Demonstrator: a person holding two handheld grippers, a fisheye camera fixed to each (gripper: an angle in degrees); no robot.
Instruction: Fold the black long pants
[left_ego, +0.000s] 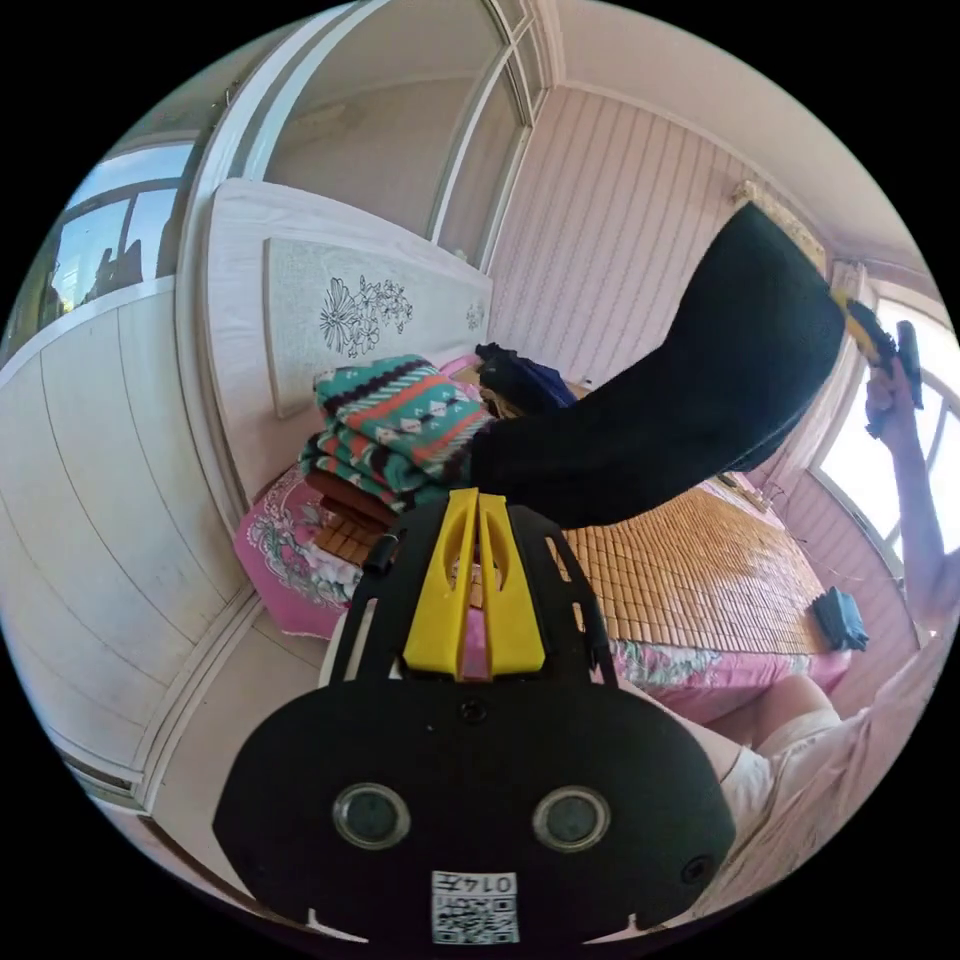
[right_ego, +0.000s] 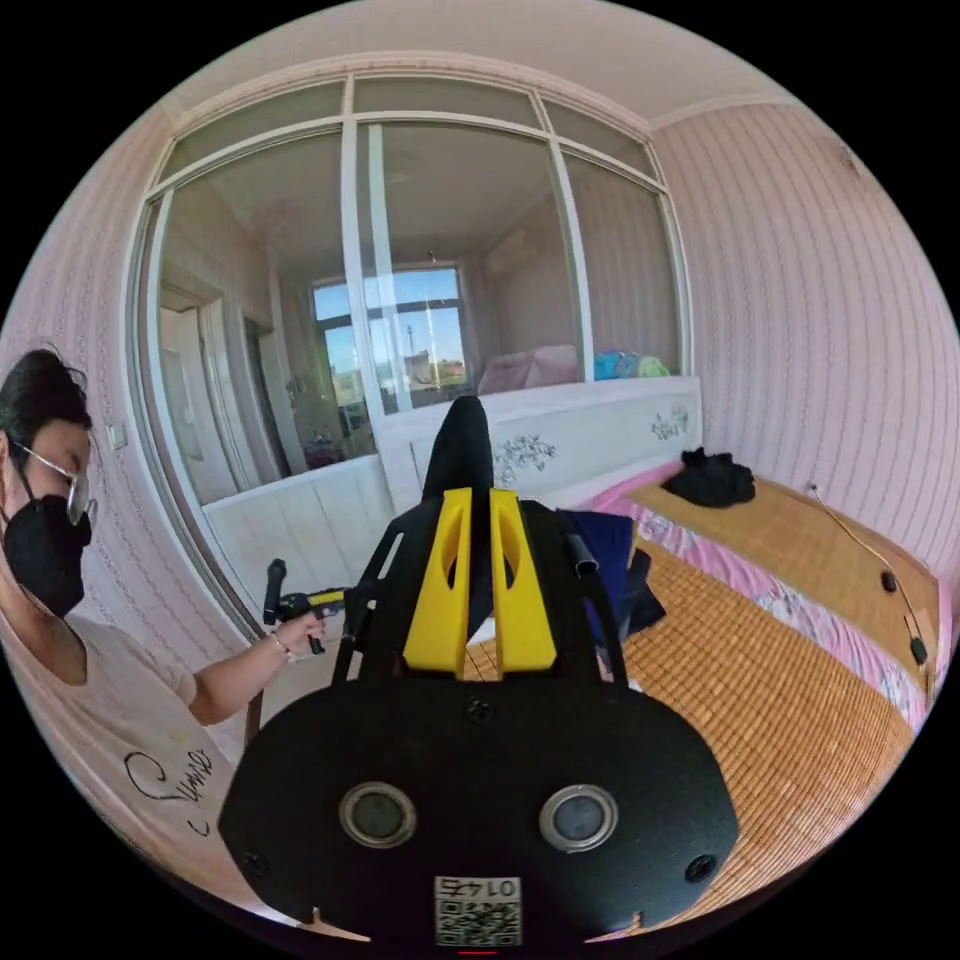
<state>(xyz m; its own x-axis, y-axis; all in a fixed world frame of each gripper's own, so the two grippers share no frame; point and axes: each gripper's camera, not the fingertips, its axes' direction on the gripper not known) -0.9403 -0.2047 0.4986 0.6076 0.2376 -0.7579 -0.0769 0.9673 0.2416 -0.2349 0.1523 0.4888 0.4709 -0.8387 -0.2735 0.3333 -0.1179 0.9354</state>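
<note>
The black long pants (left_ego: 680, 400) hang stretched in the air above the bed, between my two grippers. In the left gripper view my left gripper (left_ego: 477, 497) has its yellow jaws shut on the near end of the pants. The far end rises to my right gripper (left_ego: 852, 312), held high in a person's hand by the window. In the right gripper view black cloth (right_ego: 462, 450) runs between the jaws of my right gripper (right_ego: 478, 497), which is shut on it. There my left gripper (right_ego: 330, 600) sits low on the left in the person's hand.
A bamboo mat (left_ego: 700, 570) covers the pink bed. A stack of folded patterned blankets (left_ego: 395, 420) sits against the headboard (left_ego: 350, 310). Dark clothes lie in piles on the bed (right_ego: 712, 478), a dark blue garment (right_ego: 610, 560) nearer. A cable (right_ego: 890, 580) runs along the wall side.
</note>
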